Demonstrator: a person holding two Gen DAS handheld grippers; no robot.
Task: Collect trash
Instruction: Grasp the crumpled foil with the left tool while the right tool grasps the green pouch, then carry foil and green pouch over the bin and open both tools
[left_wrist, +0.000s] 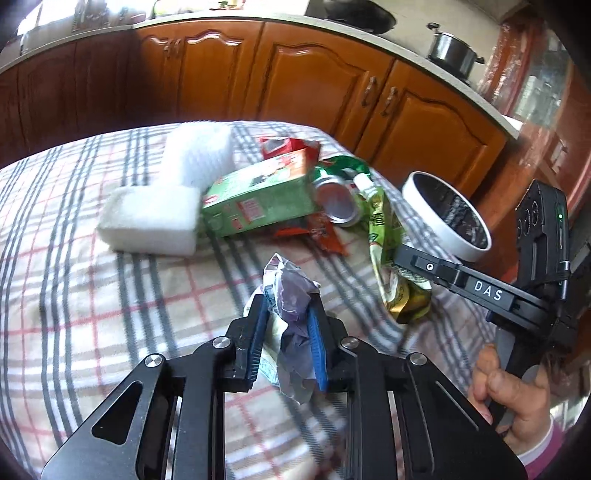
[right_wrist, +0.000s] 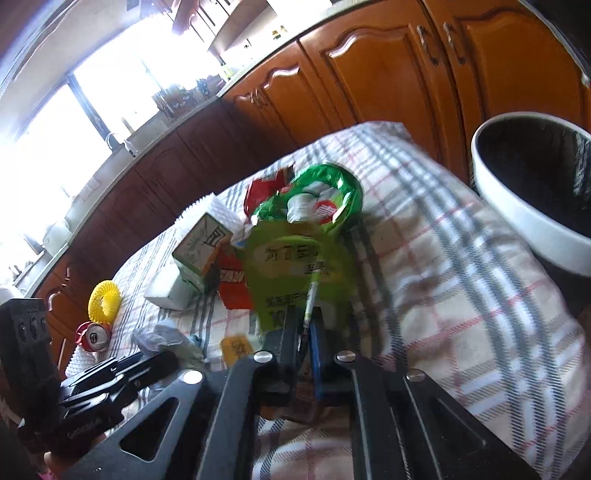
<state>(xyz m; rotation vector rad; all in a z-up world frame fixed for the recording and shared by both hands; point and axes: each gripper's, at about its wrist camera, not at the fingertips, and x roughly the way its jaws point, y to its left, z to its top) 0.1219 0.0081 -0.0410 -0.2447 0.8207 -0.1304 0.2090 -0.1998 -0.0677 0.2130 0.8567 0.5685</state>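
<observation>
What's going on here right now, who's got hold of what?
A person is clearing trash off a plaid-covered table with two handheld tongs. The left tongs are shut on a crumpled wrapper. The right tongs pinch the bottom edge of a green spouted pouch. A green carton, white foam blocks and other wrappers lie on the table, and the white bin stands to the right.

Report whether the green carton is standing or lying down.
Lying down: the green carton rests on its long side on the checked cloth, against the white foam block.
</observation>
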